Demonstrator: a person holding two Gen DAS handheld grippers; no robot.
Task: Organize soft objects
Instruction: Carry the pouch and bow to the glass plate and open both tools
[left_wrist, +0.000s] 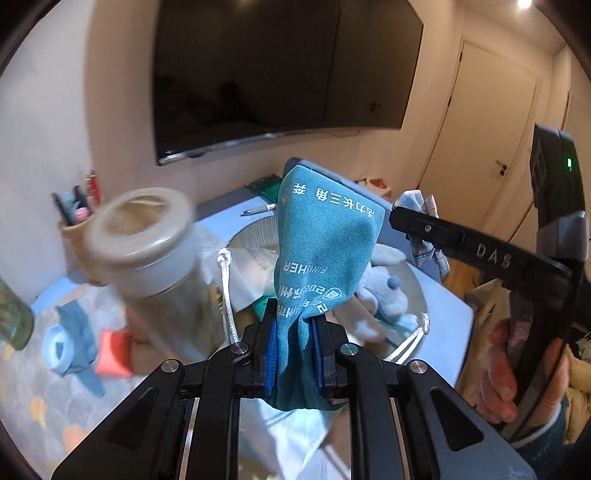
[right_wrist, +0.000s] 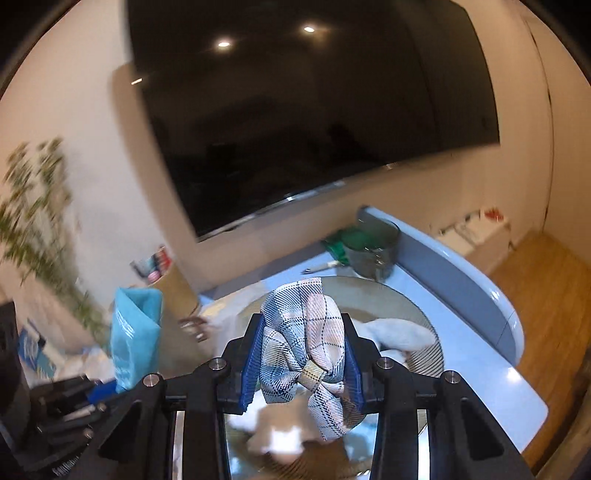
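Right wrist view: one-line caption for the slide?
Right gripper clamps a bunched plaid cloth above a round basket on the blue table; teal cloth at left.

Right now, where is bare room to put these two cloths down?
Bare blue tabletop lies right of the round basket, inside the raised grey edge. A thinner strip runs behind the basket by the pen. The basket and the left side near the jar are crowded.
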